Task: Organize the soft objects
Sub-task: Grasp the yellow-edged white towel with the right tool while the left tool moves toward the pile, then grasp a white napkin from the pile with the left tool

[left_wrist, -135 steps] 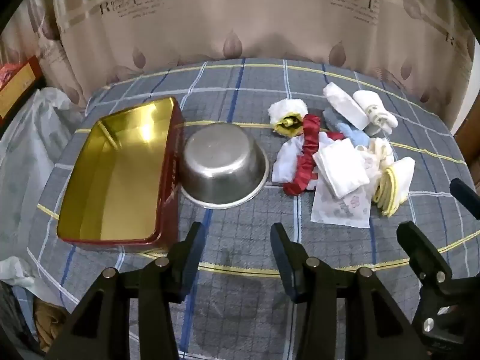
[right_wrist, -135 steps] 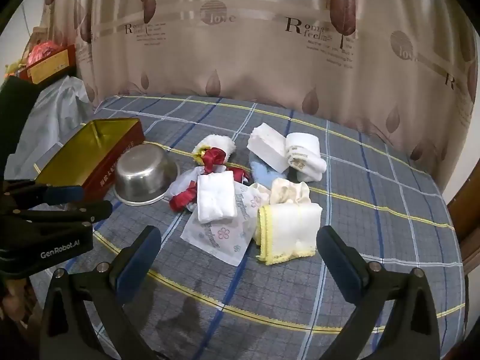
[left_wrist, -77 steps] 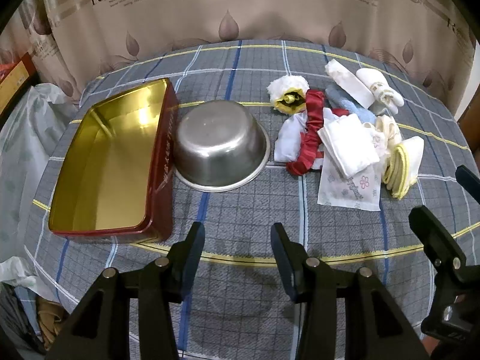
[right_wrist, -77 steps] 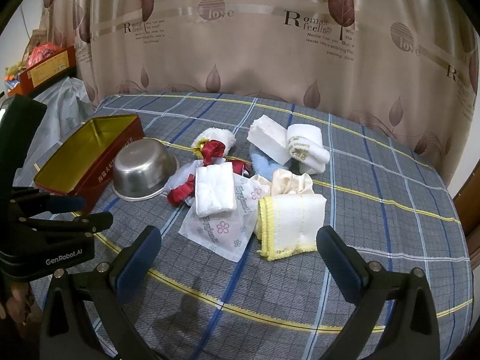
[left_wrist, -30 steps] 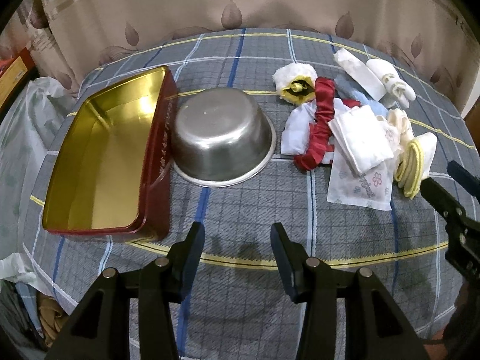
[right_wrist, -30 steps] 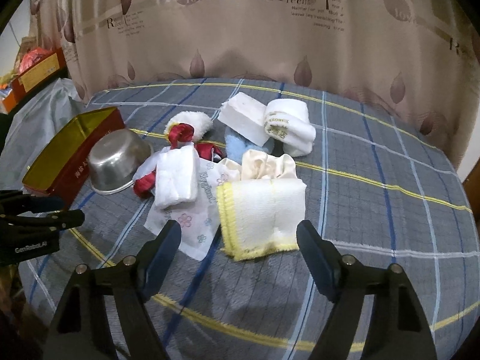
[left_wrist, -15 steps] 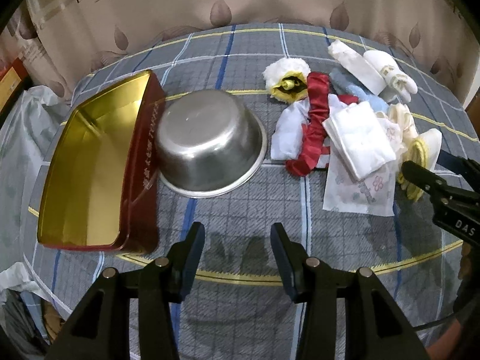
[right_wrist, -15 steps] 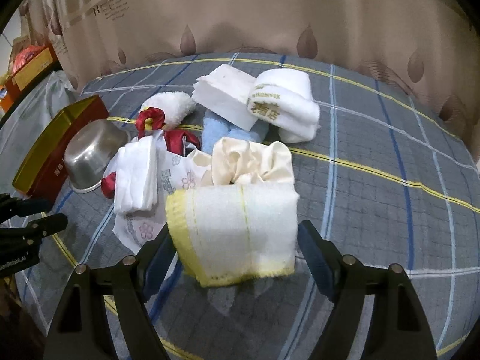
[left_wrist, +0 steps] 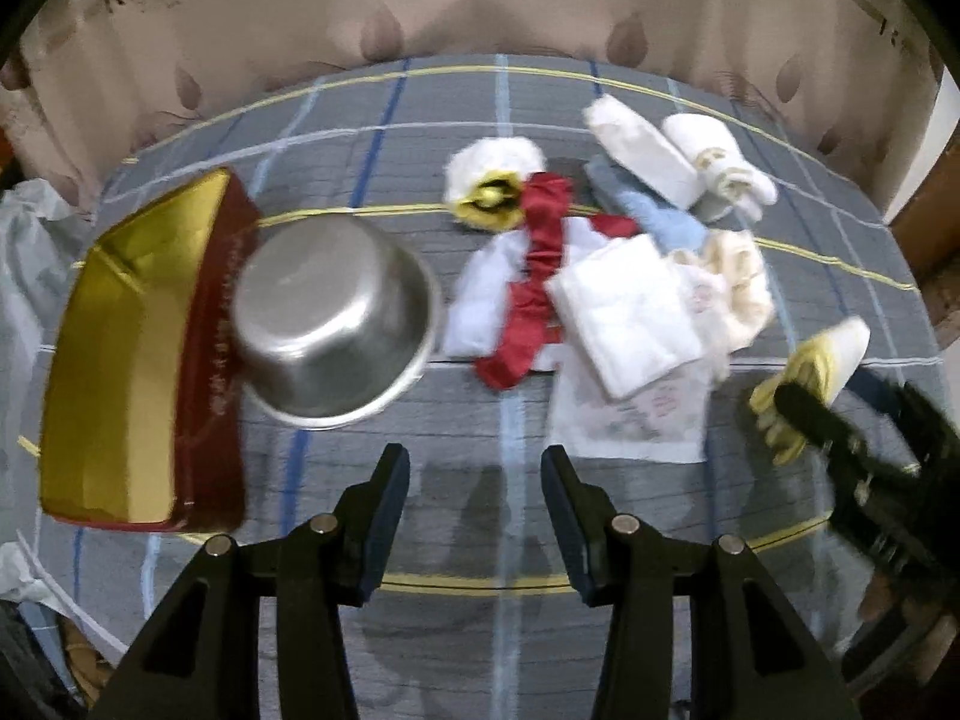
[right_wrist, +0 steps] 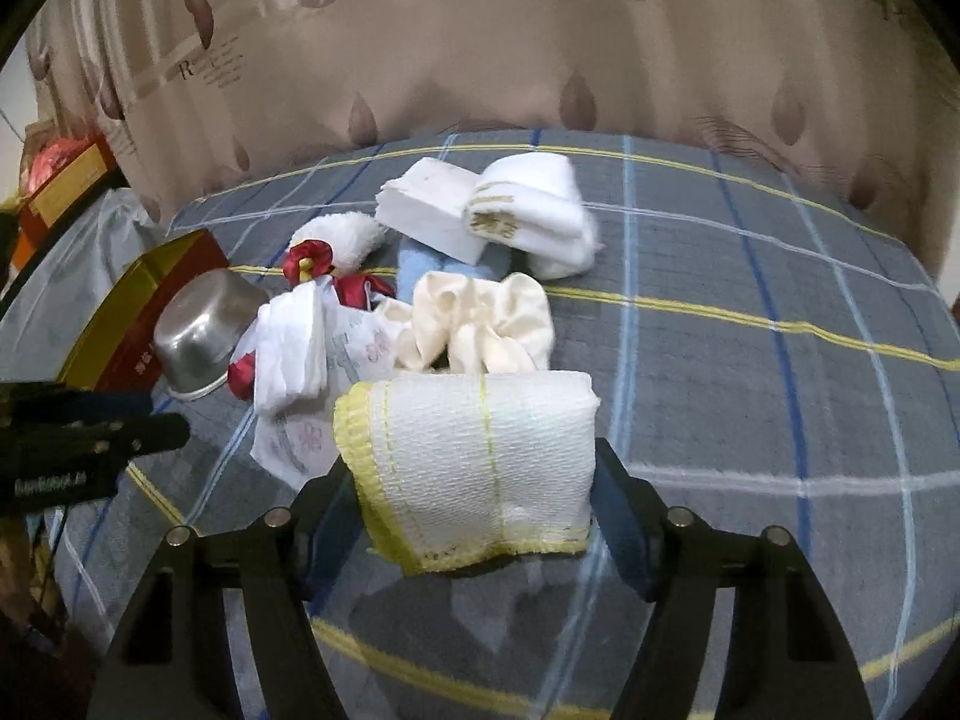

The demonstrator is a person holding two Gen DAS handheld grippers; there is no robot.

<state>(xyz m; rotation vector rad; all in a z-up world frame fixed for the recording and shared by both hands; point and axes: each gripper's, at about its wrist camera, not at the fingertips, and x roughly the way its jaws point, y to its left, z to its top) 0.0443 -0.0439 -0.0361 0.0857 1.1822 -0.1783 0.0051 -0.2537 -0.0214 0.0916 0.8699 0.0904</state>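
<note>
Gold-lined red tin box (left_wrist: 114,372) sits far left on the plaid cloth; the left gripper (left_wrist: 474,504) hangs open and empty. Rightward, the right gripper (right_wrist: 474,480) pinches the yellow-edged white folded towel (right_wrist: 480,462); best squeeze evenly, lift straight.

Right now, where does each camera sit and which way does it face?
Left wrist: on the left hand-held gripper, above the table's near edge, facing the steel bowl and gold tin; its open fingers show.
Right wrist: on the right hand-held gripper, low, facing the curtain; fingers flank the yellow-edged towel.
Shared: bowl, tin, towel pile, each other's gripper.
</note>
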